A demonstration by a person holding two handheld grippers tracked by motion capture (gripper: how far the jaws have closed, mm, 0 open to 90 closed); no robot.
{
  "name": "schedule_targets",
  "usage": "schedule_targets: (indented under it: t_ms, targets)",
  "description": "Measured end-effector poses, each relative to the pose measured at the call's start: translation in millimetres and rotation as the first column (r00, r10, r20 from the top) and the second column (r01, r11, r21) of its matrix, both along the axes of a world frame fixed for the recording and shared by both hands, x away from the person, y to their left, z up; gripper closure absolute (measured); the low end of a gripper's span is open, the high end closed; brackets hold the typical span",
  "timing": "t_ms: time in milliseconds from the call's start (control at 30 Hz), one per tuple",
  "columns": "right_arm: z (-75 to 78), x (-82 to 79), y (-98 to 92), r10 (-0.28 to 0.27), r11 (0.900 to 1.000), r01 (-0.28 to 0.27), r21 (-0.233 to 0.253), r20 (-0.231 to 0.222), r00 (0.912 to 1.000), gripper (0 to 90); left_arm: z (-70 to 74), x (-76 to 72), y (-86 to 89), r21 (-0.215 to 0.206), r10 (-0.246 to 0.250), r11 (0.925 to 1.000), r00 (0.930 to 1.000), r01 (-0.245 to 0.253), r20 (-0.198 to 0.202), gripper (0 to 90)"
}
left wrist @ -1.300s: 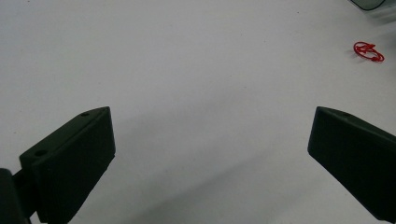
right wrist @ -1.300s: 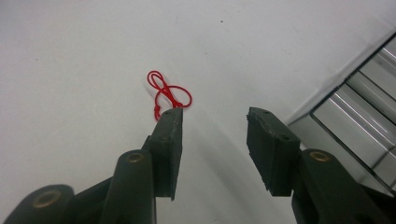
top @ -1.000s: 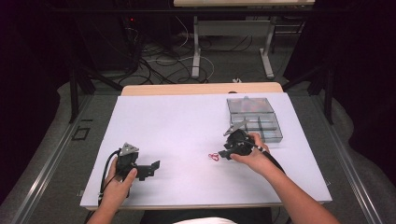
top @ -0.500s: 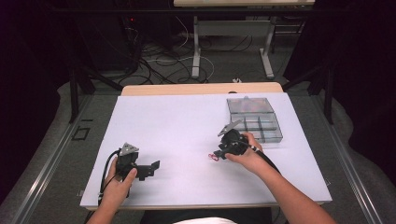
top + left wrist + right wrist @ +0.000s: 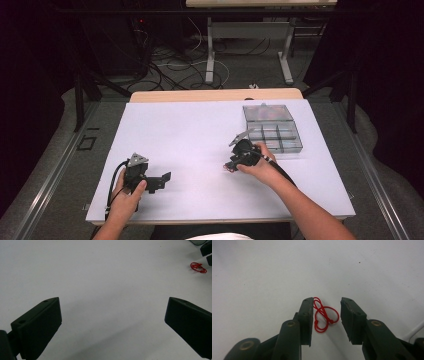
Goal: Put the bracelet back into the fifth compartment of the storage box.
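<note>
A small red looped cord (image 5: 323,315) lies on the white table between the two jaws of my right gripper (image 5: 326,307). The jaws stand a little apart around it, and the left jaw touches the loop. In the high view the right gripper (image 5: 232,166) points down-left at the cord (image 5: 227,169) right of the table's middle. My left gripper (image 5: 165,180) rests near the front left, wide open (image 5: 112,315) over bare table. From its view the red cord (image 5: 198,267) lies far off at the upper right.
A clear plastic compartment box (image 5: 272,130) stands at the back right of the white table (image 5: 200,135), just behind the right hand. A wooden table edge (image 5: 215,95) runs behind. Cables and table legs lie on the floor beyond.
The right gripper has moved left and down over the red cord, which now lies between its jaws. The left gripper has stayed in place.
</note>
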State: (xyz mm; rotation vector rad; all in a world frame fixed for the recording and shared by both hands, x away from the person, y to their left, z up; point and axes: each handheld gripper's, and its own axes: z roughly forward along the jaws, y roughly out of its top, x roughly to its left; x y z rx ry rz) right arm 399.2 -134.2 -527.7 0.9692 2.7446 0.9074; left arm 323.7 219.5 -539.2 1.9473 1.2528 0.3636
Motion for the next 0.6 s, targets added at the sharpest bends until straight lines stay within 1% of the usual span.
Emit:
schedule_targets:
  t_ms: [100,133,200,233,267,300,333,433,467,500,600]
  targets:
    - [-1.7,0.4,1.9,0.015,1.000,-0.015,-0.001,0.000,0.9999,63.3,-0.1,0.0,0.0,0.000,0.000,1.0000,1.0000,0.000,-0.001,0.8]
    - [-2.6,0.7,2.8,0.015,1.000,-0.015,0.000,0.007,0.9999,63.4,-0.1,0.0,0.0,0.001,0.000,1.0000,1.0000,0.000,0.000,0.8]
    - [-3.3,0.9,4.0,0.020,1.000,-0.020,-0.003,-0.002,0.9998,63.4,-0.2,0.1,0.1,0.001,0.000,1.0000,1.0000,0.000,-0.001,0.8]
    - [-3.8,0.4,4.9,0.012,1.000,-0.012,-0.004,-0.003,0.9999,63.3,-0.2,0.2,0.2,0.002,-0.001,1.0000,1.0000,0.001,-0.001,0.8]
    - [-4.3,1.3,5.1,0.021,1.000,-0.021,-0.004,-0.001,0.9998,63.4,-0.3,0.2,0.1,0.001,-0.002,1.0000,1.0000,0.002,-0.002,0.8]
    - [-4.8,0.9,6.2,0.009,1.000,-0.009,-0.005,-0.010,0.9999,63.4,-0.4,-0.1,-0.6,-0.007,0.004,1.0000,1.0000,-0.004,-0.005,0.8]
    - [-5.4,1.2,6.7,0.010,1.000,-0.010,-0.006,-0.010,0.9999,63.8,-0.5,-0.1,-0.7,-0.009,0.005,0.9999,1.0000,-0.005,-0.006,0.9]
    - [-7.2,1.5,9.0,0.007,1.000,-0.007,-0.007,-0.021,0.9998,64.8,-0.6,-0.1,-0.4,-0.009,0.006,0.9999,1.0000,-0.006,-0.005,0.9]
    - [-8.0,2.4,9.2,0.020,1.000,-0.020,-0.007,-0.011,0.9997,65.8,-0.5,-0.1,-0.3,-0.008,0.006,0.9999,1.0000,-0.006,-0.005,0.9]
    - [-8.6,2.7,9.5,0.022,1.000,-0.022,-0.013,-0.012,0.9997,66.8,-0.5,-0.1,-0.2,-0.009,0.006,0.9999,1.0000,-0.006,-0.005,0.9]
    - [-9.9,3.1,10.5,0.014,1.000,-0.015,-0.020,-0.017,0.9998,68.1,-0.5,-0.1,-0.1,-0.006,0.005,1.0000,1.0000,-0.005,-0.006,0.9]
